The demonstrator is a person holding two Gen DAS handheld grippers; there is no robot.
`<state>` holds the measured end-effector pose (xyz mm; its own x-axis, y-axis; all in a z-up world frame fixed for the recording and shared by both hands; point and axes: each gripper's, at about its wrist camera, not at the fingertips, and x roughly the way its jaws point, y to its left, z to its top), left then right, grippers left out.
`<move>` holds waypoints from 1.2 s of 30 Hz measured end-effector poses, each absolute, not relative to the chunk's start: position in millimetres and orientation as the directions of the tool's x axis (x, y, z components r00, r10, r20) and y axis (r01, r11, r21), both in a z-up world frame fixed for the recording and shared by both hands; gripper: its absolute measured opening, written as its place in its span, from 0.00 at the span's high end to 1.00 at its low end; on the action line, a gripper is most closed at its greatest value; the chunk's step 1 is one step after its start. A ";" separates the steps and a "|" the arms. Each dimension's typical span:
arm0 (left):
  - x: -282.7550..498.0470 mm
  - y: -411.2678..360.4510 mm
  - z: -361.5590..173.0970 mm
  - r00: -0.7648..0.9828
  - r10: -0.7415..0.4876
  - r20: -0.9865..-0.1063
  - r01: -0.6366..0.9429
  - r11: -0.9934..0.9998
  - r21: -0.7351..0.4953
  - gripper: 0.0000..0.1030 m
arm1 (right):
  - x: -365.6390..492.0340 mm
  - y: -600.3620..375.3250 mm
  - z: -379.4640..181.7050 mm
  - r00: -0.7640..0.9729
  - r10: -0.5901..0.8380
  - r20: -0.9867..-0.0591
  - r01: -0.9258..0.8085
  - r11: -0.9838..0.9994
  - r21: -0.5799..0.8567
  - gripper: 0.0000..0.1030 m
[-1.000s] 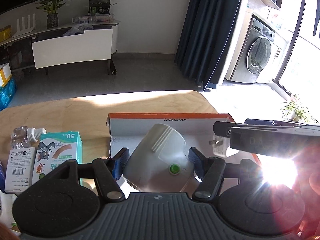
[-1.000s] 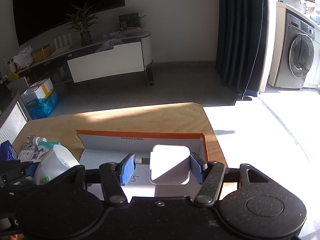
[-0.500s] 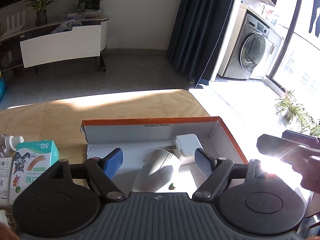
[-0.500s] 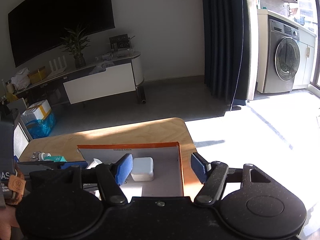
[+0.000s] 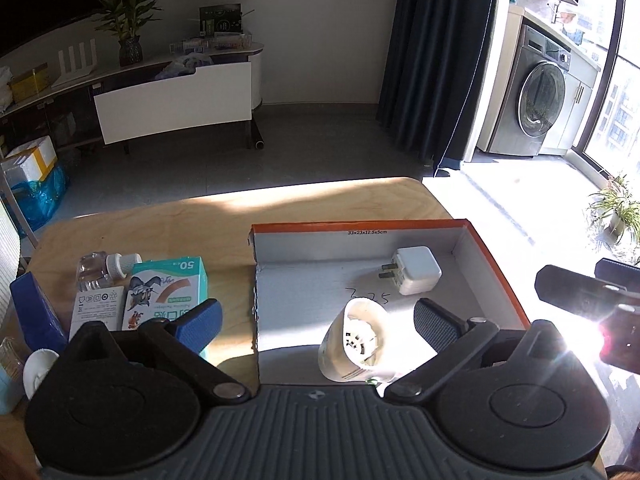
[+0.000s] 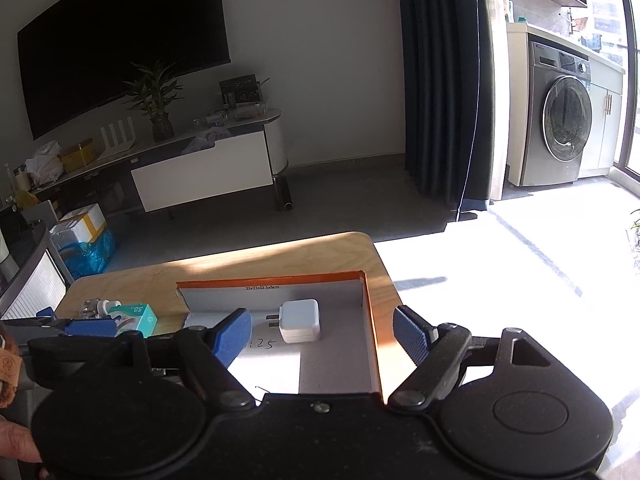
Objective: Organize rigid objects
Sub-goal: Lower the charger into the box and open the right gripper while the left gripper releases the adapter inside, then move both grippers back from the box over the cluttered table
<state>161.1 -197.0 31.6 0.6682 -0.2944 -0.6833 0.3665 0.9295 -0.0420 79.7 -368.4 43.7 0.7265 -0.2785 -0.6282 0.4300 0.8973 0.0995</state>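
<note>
Both items released: L gripper [image 5: 316, 320] jaws just opened wide, white plastic cone-shaped device [image 5: 354, 342] left lying in orange-rimmed cardboard box [image 5: 360, 226]; R gripper [image 6: 322, 330] jaws likewise opened, empty, white square plug adapter [image 6: 300, 320] dropped farther in; unsorted items remain w/ teal carton [image 5: 166, 292].

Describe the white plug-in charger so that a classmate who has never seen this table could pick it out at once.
On the wooden table stands an open box with orange edges. Two white things lie inside; the charger is the one nearer the far wall. It is a flat rounded square with metal prongs, unlike the cup-shaped white device beside it.
</note>
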 end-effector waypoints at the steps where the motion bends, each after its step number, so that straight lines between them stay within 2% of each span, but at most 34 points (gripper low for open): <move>1: 158.8 -194.2 32.7 0.674 -0.279 -0.684 0.355 0.934 -0.031 0.00 | 79.0 -366.4 43.5 0.724 -0.278 -0.631 0.429 0.898 0.097 0.11; 10: 139.6 -167.5 35.7 0.698 -0.188 -0.691 0.272 0.962 0.012 0.00 | 74.4 -337.7 38.6 0.719 -0.218 -0.660 0.384 0.916 0.116 0.10; 14: 131.0 -151.5 36.5 0.702 -0.176 -0.690 0.247 0.969 0.004 0.00 | 73.8 -320.3 33.4 0.713 -0.215 -0.667 0.378 0.920 0.107 0.05; 19: 124.8 -136.0 36.0 0.720 -0.107 -0.686 0.189 0.981 0.045 0.00 | 76.7 -300.4 30.2 0.705 -0.203 -0.679 0.355 0.931 0.091 0.04; 24: 119.1 -114.7 36.2 0.714 -0.118 -0.690 0.165 0.986 0.002 0.00 | 80.3 -284.9 28.1 0.702 -0.176 -0.690 0.334 0.937 0.100 0.04; 28: 117.6 -103.5 34.4 0.711 -0.074 -0.699 0.130 0.991 0.028 0.00 | 82.5 -274.2 25.0 0.703 -0.140 -0.698 0.305 0.945 0.118 0.04; 36: 109.2 -76.7 30.5 0.698 -0.068 -0.713 0.103 0.995 0.006 0.00 | 90.1 -245.4 19.9 0.690 -0.095 -0.717 0.239 0.966 0.101 0.04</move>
<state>109.2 -76.7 30.5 0.6979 -0.0677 -0.7130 0.1026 0.9947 0.0060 90.1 -245.4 19.9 0.6901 -0.0952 -0.7174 0.2387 0.9658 0.1015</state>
